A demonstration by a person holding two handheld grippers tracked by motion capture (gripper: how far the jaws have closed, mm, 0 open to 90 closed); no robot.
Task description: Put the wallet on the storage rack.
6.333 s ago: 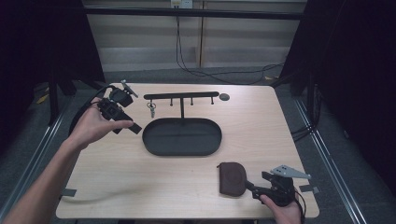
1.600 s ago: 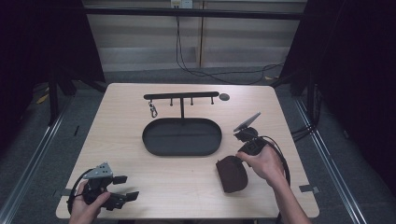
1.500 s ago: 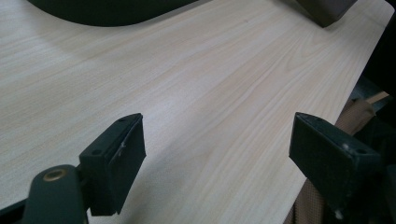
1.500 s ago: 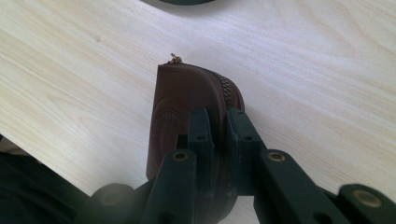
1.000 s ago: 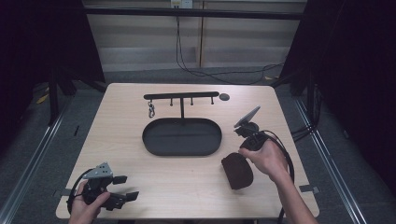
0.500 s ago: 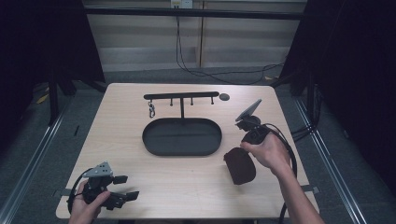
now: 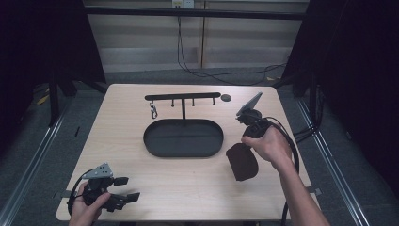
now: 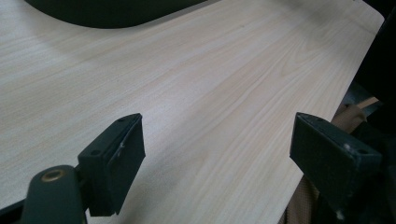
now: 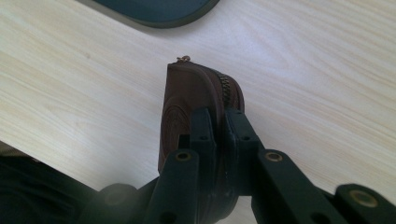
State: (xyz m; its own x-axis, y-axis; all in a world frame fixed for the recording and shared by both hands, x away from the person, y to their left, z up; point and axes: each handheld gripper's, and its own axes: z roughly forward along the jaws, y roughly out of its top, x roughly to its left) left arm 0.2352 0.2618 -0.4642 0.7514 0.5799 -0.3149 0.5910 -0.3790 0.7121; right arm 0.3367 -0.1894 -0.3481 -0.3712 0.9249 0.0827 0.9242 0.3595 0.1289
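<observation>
Lifting: since about 1.5 s ago I've had the right tongs (image 9: 218, 122) clamped on the brown pouch (image 9: 187, 102), and it has gone from lying flat on the counter (image 7: 291, 188) to hanging edge-down off the tongs, a bit farther back and right.
Right tongs: jaws nearly together, pinching the pouch at its zip edge; in the high view my right hand (image 7: 264, 143) sits just right of the pouch (image 7: 242, 161).
Left tongs: (image 8: 219, 154) wide, nothing between the pads, resting at the near left corner, same spot as a sec ago; high view shows them by my left hand (image 7: 87, 207).
Pouch now: off the wood, I judge; just right of the tray (image 7: 183, 138), near its right end.
Meaning: pickup looks done; next leg prob. a carry to the tray or the hook rack (image 7: 182, 97). Can't tell which from here.
Pouch feel: rounded half-moon shape, matte leather-like skin w/ faint concentric rings, metal zip along the curved edge, small brass-coloured pull at the tip. Looks soft, so it may sag or swing.
Tray: dark oval, low rim, smooth matte.
Rack: thin black bar on a post, small pegs, a metal clip (image 7: 153, 112) hanging at the left.
Counter: pale wood grain, smooth.
</observation>
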